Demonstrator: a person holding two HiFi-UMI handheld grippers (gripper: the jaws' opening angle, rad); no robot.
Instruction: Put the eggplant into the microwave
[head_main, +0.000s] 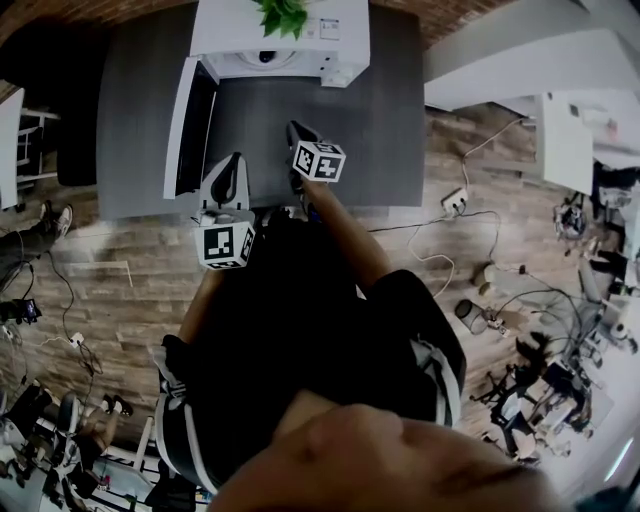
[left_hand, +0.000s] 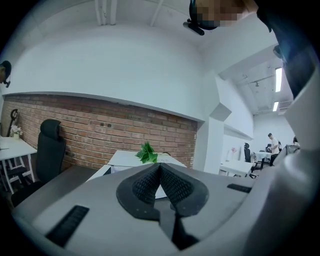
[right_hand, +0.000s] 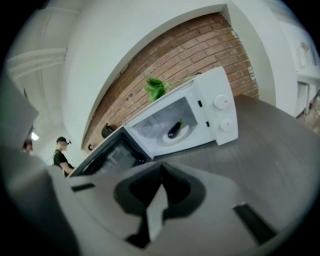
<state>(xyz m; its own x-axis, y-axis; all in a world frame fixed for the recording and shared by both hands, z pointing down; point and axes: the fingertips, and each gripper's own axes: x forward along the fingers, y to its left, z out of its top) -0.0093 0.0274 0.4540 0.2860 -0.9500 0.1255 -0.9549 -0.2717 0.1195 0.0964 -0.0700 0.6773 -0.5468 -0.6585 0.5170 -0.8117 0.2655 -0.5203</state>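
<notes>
Left of the microwave (right_hand: 215, 112) body, its door (right_hand: 112, 152) hangs wide open, swung out over the table (head_main: 400, 120), so the inside is bare to the front. By the free end of that door, the left hand-held gripper (left_hand: 160, 166) has its jaws closed tip to tip with nothing between them. It points over the microwave towards the brick wall (left_hand: 100, 132), which suggests it is idle rather than reaching. Inside the microwave the eggplant (right_hand: 174, 129) lies on the round plate (right_hand: 187, 132), roughly in the middle, with neither gripper touching it. A small green plant (right_hand: 156, 87) stands on top of the microwave, clear of the opening. In front of the microwave's opening, the right hand-held gripper (right_hand: 161, 167) is likewise closed and empty, aimed at the inside from well back. I judge the placing done, since both pairs of jaws are free and the eggplant rests where it belongs; the open door is likely all that is left to deal with
</notes>
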